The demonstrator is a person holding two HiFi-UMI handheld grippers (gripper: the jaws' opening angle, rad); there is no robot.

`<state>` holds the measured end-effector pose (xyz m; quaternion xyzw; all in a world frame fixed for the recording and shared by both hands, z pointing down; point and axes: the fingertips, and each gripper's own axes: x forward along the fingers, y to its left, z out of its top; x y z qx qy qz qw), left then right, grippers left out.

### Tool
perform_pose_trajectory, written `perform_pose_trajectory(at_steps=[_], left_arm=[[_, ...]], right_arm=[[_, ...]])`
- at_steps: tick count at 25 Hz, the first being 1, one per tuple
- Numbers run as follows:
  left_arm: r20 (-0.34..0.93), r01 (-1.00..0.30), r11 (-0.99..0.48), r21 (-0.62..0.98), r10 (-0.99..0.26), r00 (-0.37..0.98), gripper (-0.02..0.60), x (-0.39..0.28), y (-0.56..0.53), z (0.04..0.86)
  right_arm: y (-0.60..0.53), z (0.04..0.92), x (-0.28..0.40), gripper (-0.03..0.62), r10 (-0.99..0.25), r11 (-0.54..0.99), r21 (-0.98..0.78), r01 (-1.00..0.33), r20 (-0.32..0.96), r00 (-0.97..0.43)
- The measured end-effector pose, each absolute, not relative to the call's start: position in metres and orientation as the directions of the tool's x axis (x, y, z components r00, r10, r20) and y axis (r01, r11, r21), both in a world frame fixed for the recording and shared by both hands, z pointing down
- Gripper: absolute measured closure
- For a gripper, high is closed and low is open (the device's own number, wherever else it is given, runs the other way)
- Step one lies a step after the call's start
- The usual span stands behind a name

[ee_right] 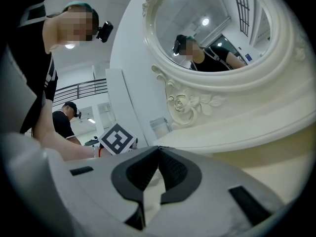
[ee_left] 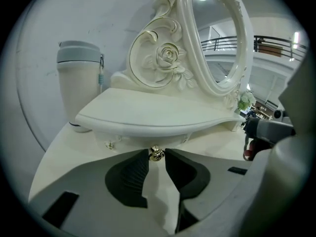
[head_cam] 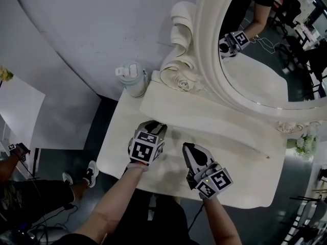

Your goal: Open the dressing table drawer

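The cream dressing table (head_cam: 245, 180) carries a raised shelf (head_cam: 214, 121) with a shallow drawer front (ee_left: 140, 136) tucked under it. A small gold drawer knob (ee_left: 156, 153) sits right between the tips of my left gripper (ee_left: 157, 152); the left tip touches it and a thin gap shows at the right tip. In the head view my left gripper (head_cam: 159, 128) points at the shelf's front edge. My right gripper (head_cam: 186, 147) hovers over the tabletop just to the right, its tips (ee_right: 158, 148) meeting with nothing between them.
A pale lidded bottle (head_cam: 132, 79) stands at the table's back left corner. An oval mirror (head_cam: 265, 50) in a carved rose frame (head_cam: 179, 78) rises behind the shelf. A second small knob (ee_left: 109, 144) lies left of the first. White flowers (head_cam: 305, 144) sit far right. A person's shoes (head_cam: 91, 170) are on the floor at left.
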<state>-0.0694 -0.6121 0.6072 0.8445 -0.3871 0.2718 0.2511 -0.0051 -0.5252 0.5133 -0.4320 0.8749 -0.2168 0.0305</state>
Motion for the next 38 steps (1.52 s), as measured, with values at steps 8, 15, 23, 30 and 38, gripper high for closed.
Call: perform_pose_trajectory(at_steps=[8, 15, 23, 30, 38], left_arm=[[0.661, -0.806, -0.556, 0.201, -0.530, 0.531, 0.472, -0.069, -0.611, 0.607], [0.670, -0.804, -0.558, 0.203, -0.519, 0.530, 0.474, -0.072, -0.604, 0.607], [0.674, -0.789, -0.578, 0.208, -0.500, 0.544, 0.476, -0.075, -0.592, 0.608], [0.679, -0.793, -0.572, 0.210, -0.499, 0.539, 0.476, -0.076, -0.583, 0.607], [0.681, -0.796, -0.565, 0.217, -0.497, 0.538, 0.476, -0.078, -0.574, 0.609]], right_arm=[[-0.515, 0.517, 0.002, 0.588, -0.783, 0.510, -0.416, -0.753, 0.139, -0.607], [-0.501, 0.518, 0.001, 0.588, -0.789, 0.495, -0.433, -0.754, 0.140, -0.598], [-0.486, 0.516, 0.000, 0.588, -0.787, 0.494, -0.440, -0.750, 0.140, -0.601], [-0.477, 0.510, 0.001, 0.588, -0.790, 0.497, -0.439, -0.749, 0.129, -0.600], [-0.468, 0.509, 0.007, 0.588, -0.794, 0.490, -0.439, -0.753, 0.133, -0.594]])
